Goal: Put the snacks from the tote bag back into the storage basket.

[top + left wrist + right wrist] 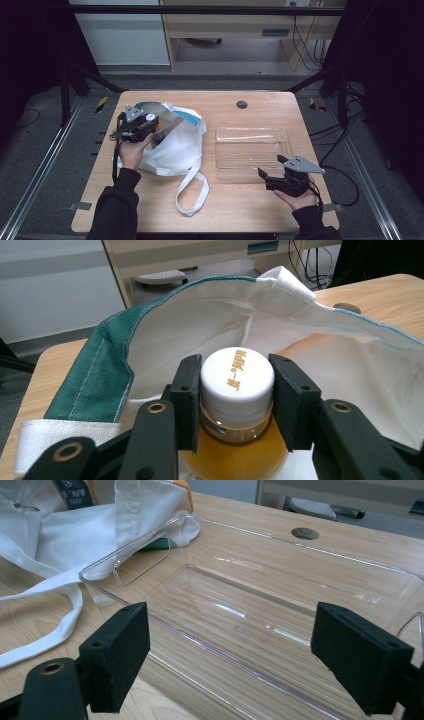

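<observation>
A bottle of amber liquid is being gripped by its white cap inside the white tote bag by the left gripper, while the right gripper is being held wide open beside the clear tray, into which the bottle apparently needs lifting next.

Black long sleeves cover both forearms. Each black two-jaw gripper carries a grey three-cornered top plate — square foam-faced pads, brass-ringed screw holes — and a trailing black cable.
</observation>
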Tool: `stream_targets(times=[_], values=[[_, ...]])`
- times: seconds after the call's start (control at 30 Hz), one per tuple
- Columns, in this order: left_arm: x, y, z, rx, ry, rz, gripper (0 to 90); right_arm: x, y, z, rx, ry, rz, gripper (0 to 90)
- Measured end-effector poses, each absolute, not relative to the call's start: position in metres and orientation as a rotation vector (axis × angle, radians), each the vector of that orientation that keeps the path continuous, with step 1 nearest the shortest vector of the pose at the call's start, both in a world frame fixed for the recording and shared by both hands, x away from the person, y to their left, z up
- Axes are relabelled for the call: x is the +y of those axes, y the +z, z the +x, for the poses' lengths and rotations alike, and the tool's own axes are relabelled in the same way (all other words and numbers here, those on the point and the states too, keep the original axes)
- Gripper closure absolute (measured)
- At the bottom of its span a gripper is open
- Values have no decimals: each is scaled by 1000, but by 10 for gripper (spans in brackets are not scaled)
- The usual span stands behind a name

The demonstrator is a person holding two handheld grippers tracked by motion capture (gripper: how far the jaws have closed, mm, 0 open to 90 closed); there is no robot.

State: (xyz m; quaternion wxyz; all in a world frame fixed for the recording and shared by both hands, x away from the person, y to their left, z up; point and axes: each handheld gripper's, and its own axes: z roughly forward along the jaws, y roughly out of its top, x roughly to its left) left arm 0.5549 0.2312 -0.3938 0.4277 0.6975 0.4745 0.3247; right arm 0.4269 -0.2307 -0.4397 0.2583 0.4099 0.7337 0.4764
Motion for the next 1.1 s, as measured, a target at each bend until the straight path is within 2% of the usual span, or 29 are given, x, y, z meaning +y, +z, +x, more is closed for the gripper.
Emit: stream_targets(times=[0.23,1.1], values=[[235,-384,551,1176,840,1722,590,-231,-440,427,1989,1292,1112,161],[239,-302,511,1057,888,1675,591,-229,-439,426,1986,1296,1099,161]])
